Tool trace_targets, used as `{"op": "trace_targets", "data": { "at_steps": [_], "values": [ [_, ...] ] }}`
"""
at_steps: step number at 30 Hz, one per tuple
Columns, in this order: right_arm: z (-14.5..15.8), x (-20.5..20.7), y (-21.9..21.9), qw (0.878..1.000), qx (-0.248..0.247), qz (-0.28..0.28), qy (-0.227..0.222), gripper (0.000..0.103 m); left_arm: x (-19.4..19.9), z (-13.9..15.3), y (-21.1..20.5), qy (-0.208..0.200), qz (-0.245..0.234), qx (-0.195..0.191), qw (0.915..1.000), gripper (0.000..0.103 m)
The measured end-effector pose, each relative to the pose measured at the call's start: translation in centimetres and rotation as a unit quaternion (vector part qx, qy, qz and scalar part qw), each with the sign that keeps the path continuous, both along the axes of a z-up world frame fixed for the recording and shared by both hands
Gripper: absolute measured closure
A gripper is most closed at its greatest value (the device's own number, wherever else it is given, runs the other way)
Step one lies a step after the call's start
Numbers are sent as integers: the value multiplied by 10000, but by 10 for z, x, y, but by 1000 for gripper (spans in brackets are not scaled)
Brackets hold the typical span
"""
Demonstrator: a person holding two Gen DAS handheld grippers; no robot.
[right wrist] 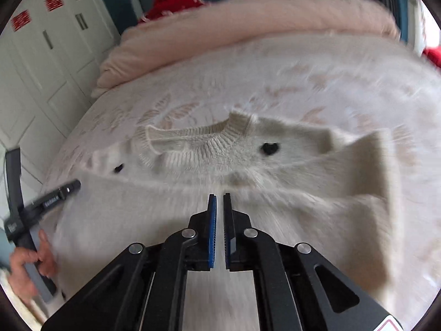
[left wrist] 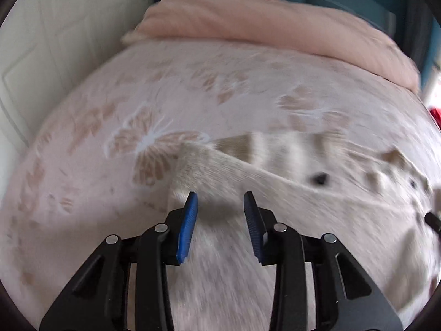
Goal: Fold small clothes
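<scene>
A small cream knit sweater (right wrist: 248, 151) with a ribbed collar and two black heart marks lies flat on the bed. A sleeve is folded over at the right. In the left wrist view the sweater (left wrist: 234, 171) is blurred, its edge just ahead of the fingers. My left gripper (left wrist: 220, 195) is open and empty above the sweater's left edge; it also shows at the left of the right wrist view (right wrist: 74, 184). My right gripper (right wrist: 219, 194) is nearly closed with a thin gap, hovering over the sweater's body with no fabric visibly between the pads.
The bed sheet (left wrist: 82, 151) is pale pink with butterfly prints. A rolled pink blanket (right wrist: 248, 27) lies along the far side, with a red item (right wrist: 171, 5) behind it. White wardrobe doors (right wrist: 41, 69) stand at the left.
</scene>
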State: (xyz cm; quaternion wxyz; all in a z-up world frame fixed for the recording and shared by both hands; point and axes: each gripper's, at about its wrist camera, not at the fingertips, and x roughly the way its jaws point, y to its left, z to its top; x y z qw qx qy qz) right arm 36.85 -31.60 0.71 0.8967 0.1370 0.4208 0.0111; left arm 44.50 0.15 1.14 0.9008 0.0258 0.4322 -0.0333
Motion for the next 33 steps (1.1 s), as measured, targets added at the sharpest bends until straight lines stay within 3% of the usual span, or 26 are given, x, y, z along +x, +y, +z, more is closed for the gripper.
{"op": "trace_targets", "data": {
  "at_steps": [4,9,11,13,14,16,18,19,20,24,25,27,29,30,31,33],
  "values": [
    [-3,-53,-16,9986,-451,-278,82,100,-49,18,-12,-245,-462,431,9977,69],
    [-10,-86,-46,9966,-87,-792,222,98,-83,21,-18,4,-536,383,9978,68],
    [-3,-97,-52,9947,-162,-1010,62,80,-95,18,-16,78,-521,355,9980,65],
    [-2,-99,-59,9932,-101,-1160,32,63,-100,10,-8,202,-394,145,9989,53],
    [-5,-98,-63,9929,-72,-1190,52,62,-99,7,-3,261,-351,48,9990,52],
    [-16,-91,-67,9924,-49,-1196,268,62,-94,-8,8,528,-194,-213,9982,53],
    [-27,-82,-67,9926,-59,-1110,481,71,-90,-18,13,637,-84,-276,9976,59],
    [-29,-79,-65,9935,-65,-1012,515,98,-90,-20,13,640,-68,-243,9976,60],
    [-27,-77,-63,9941,-41,-949,522,99,-90,-21,11,607,-78,-171,9980,61],
    [11,-92,-71,9924,-133,-1205,-204,102,-88,-22,6,581,-147,72,9982,61],
    [2,-93,-77,9918,-107,-1268,-78,102,-87,-25,5,609,-161,119,9979,61],
    [-39,-87,-92,9885,-133,-1318,727,103,-88,-28,6,589,-186,175,9979,60],
    [-37,-95,-93,9907,-137,-1230,562,103,-89,-28,5,573,-193,200,9980,61],
    [-26,-99,-92,9903,-195,-1292,471,102,-88,-28,5,572,-194,192,9980,60],
    [-12,-104,-91,9896,-155,-1412,246,94,-88,-29,6,569,-199,176,9980,60],
    [5,-104,-83,9918,1,-1278,-82,95,-88,-30,6,550,-198,182,9981,60]
  ]
}}
